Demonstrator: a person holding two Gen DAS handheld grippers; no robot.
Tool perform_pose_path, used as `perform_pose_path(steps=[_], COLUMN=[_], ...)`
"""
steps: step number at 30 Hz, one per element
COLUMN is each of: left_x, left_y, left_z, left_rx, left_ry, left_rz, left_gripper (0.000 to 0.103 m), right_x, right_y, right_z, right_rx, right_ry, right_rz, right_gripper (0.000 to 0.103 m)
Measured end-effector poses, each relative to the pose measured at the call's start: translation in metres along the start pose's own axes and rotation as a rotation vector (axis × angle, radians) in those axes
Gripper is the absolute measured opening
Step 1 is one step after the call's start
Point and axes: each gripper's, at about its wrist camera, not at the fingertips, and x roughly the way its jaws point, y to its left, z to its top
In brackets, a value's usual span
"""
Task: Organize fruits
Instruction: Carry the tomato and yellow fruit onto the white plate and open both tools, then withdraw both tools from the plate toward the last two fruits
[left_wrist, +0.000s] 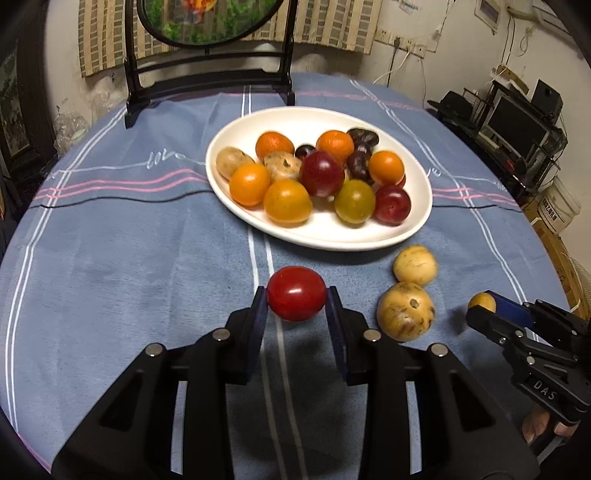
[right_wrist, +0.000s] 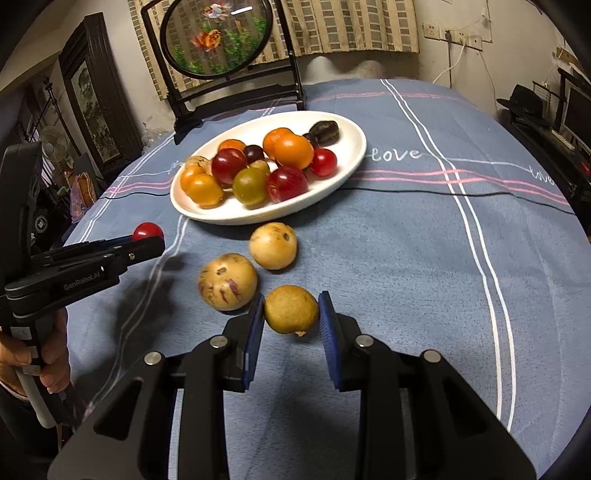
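Left gripper (left_wrist: 296, 304) clamps a red tomato (left_wrist: 296, 297) low in the frame, above the blue tablecloth (left_wrist: 129, 258). Right gripper (right_wrist: 291, 314) pinches a small tan fruit (right_wrist: 291, 309). Two speckled fruits (right_wrist: 228, 281) lie beside it; the white plate (right_wrist: 343, 155) of fruit sits mid-frame.
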Motion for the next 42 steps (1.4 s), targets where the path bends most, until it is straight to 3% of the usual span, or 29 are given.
perform_pose_path(steps=[10,15,19,24,33,35,37,42], left_x=[-0.022,-0.021,-0.004,0.031,0.068,0.073,0.073,0.054], left_y=[0.000,-0.009,-0.008,0.008,0.013,0.015,0.016,0.013], left_z=[0.014,0.046,0.079,0.110,0.131,0.131,0.130,0.123], left_rx=[0.026,0.078,0.065,-0.024,-0.023,-0.034,-0.040,-0.013], left_ry=[-0.049,-0.106,-0.126,-0.075,-0.054,-0.047,-0.059,-0.123], left_rz=[0.012,0.040,0.018,0.043,0.110,0.115,0.115,0.151], left_gripper=[0.032,0.033,0.033,0.033,0.033,0.035,0.055,0.059], right_x=[-0.017,-0.013,0.008,0.049,0.107,0.109,0.104,0.082], right_y=[0.017,0.030,0.037,0.030,0.017,0.015,0.015,0.016], right_z=[0.032,0.073,0.107,0.141,0.159,0.159,0.157,0.146], right_rx=[-0.053,-0.120,-0.159,-0.122,-0.018,0.002,0.003,-0.017], right_ry=[-0.061,-0.126,-0.153,-0.115,0.003,-0.002,-0.020,-0.041], right_rz=[0.017,-0.015,-0.035,-0.024,0.007,0.002,0.007,0.026], right_gripper=[0.031,0.031,0.031,0.031,0.033,0.033,0.033,0.035])
